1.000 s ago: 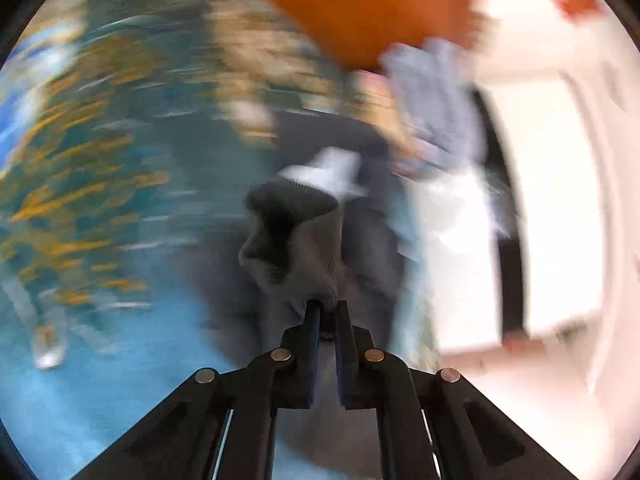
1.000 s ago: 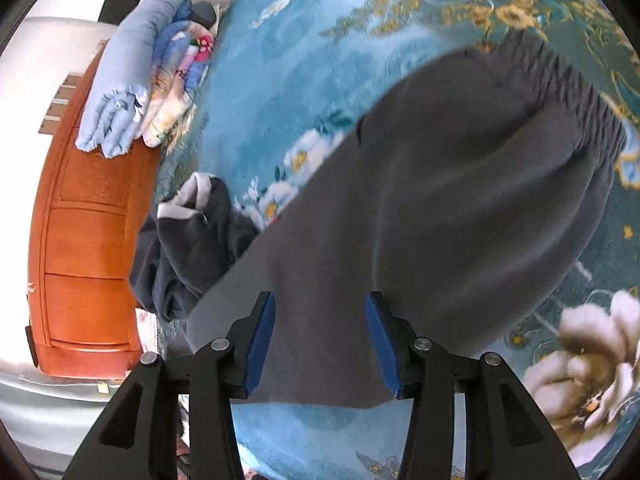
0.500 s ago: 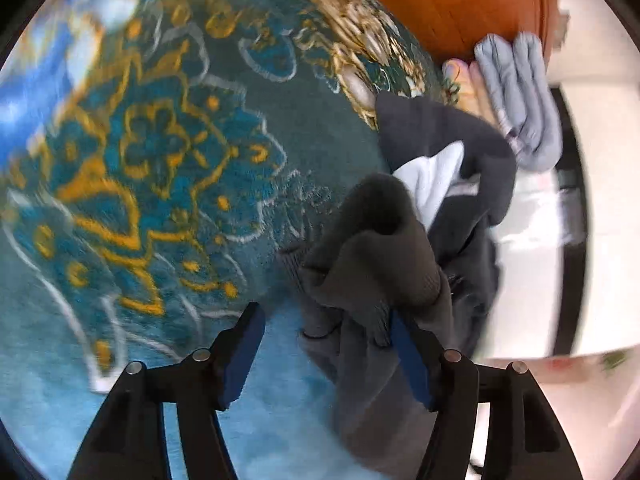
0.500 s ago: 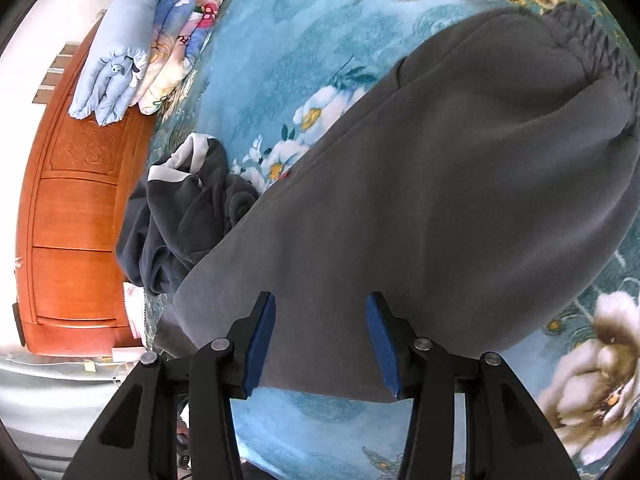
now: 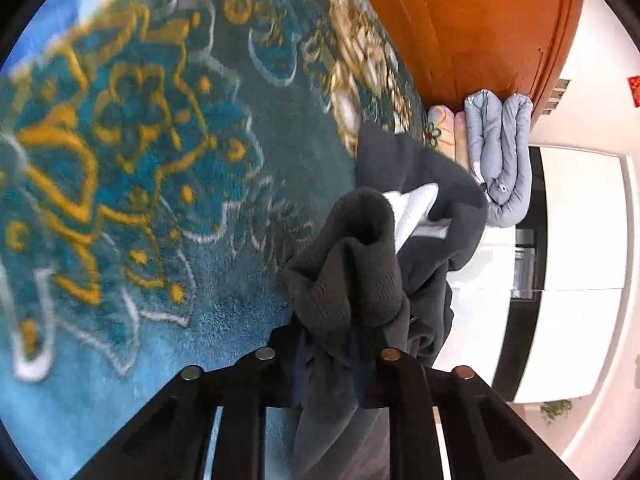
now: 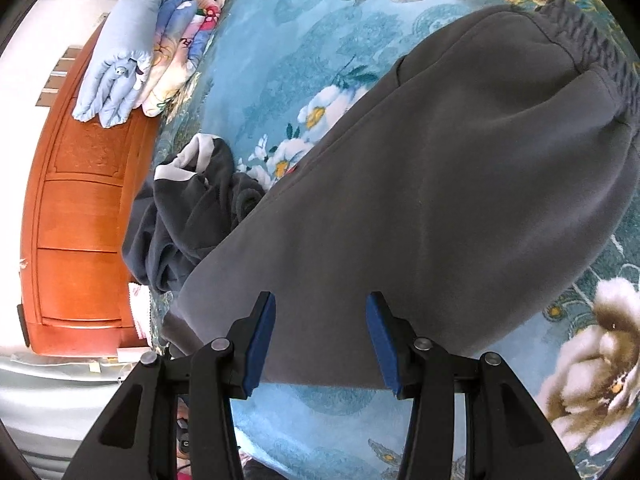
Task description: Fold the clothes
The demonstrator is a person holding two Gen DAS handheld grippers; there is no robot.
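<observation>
Grey sweatpants (image 6: pixel 440 184) lie spread on the blue floral blanket (image 6: pixel 280 40), elastic waistband (image 6: pixel 592 48) at the upper right. My right gripper (image 6: pixel 320 336) hovers open over their near edge, with nothing pinched between its blue pads. In the left wrist view the ribbed cuff (image 5: pixel 352 276) of a grey trouser leg bunches up out of my left gripper (image 5: pixel 338 352). Its jaws are closing with that cloth between them, and the cloth hides the pads. The leg hangs down below the fingers.
A crumpled dark garment with a white patch (image 5: pixel 432 184) (image 6: pixel 188 216) lies just beyond the cuff. Folded light-blue and floral quilts (image 5: pixel 500 152) (image 6: pixel 128 52) sit by the orange wooden bed board (image 5: pixel 480 28) (image 6: pixel 76 220). White furniture lies past the bed's edge.
My left gripper let go of the cuff, opened wide beside it, sank and rolled, then closed on the cuff again. The right gripper stayed open over the sweatpants.
</observation>
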